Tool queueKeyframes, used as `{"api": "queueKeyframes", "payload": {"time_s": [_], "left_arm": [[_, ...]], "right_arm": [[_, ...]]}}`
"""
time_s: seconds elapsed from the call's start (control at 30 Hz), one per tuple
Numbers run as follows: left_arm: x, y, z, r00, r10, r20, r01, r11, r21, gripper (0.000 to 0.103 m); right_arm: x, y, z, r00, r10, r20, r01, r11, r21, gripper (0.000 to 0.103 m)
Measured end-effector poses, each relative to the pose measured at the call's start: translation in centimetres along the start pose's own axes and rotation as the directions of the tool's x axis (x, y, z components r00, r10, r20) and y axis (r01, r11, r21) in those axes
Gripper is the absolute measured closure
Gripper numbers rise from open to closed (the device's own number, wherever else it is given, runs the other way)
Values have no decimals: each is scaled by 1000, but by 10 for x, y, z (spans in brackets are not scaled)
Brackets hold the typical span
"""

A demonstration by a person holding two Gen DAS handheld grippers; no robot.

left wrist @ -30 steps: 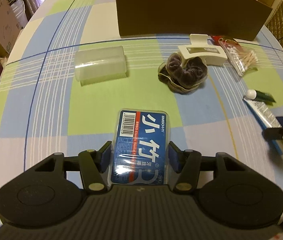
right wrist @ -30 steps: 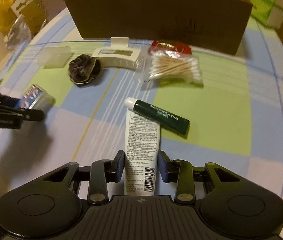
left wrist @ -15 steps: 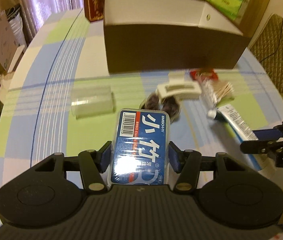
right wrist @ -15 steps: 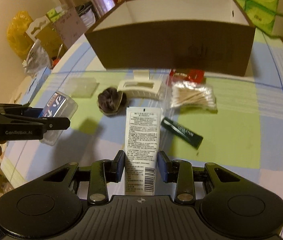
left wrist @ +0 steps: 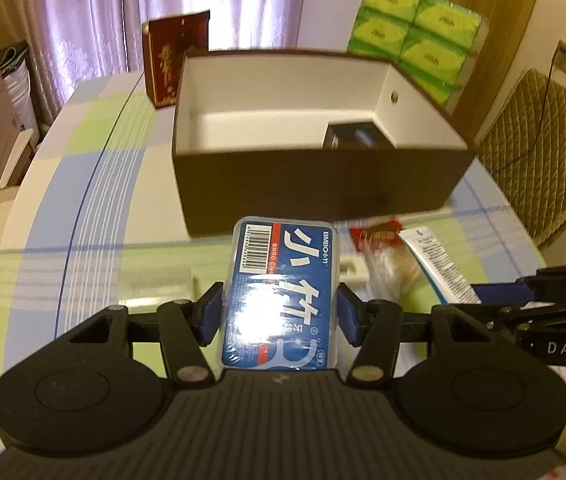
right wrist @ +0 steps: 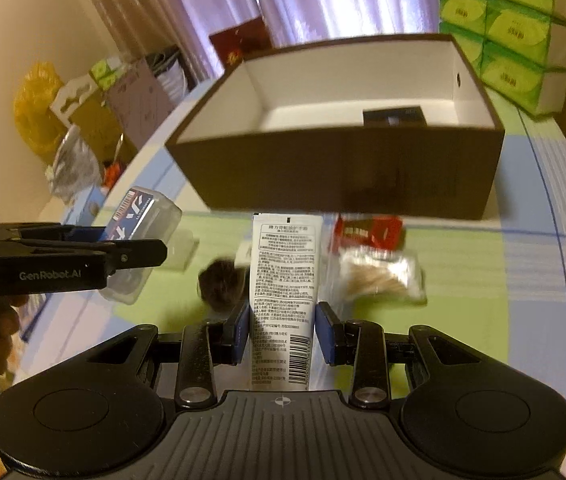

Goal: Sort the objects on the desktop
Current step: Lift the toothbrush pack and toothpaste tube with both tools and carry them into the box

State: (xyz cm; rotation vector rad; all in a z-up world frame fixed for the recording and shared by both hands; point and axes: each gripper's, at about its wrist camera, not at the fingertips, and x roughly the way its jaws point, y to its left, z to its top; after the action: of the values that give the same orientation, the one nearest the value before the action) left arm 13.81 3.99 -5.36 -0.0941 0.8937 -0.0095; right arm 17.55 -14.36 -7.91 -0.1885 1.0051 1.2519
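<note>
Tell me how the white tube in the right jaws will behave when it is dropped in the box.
The white tube looks flat and soft, so it probably bends slightly and lands flat without rolling. Its printed plastic skin seems smooth, maybe slippery.

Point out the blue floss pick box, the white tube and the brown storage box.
blue floss pick box [left wrist: 283,292], left wrist view, on its blue label.
white tube [right wrist: 283,280], right wrist view, on its printed back.
brown storage box [right wrist: 347,176], right wrist view, on its near outer wall.

At twelve o'clock we meet the brown box [left wrist: 315,184] wall — open top, small dark box [left wrist: 353,136] inside right.
</note>
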Motion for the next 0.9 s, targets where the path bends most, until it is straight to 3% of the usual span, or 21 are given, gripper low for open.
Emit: {"api": "queueKeyframes", "payload": {"time_s": [0.5,0.9], "left_arm": [[27,14,92,995,-3,103,7,999,-40,50],[83,29,142,997,44,70,-40,998,-55,50]], "right_arm": [[24,-4,103,990,14,139,-11,1000,-22,70],[87,-25,155,995,-24,99,25,1000,-2,70]]}}
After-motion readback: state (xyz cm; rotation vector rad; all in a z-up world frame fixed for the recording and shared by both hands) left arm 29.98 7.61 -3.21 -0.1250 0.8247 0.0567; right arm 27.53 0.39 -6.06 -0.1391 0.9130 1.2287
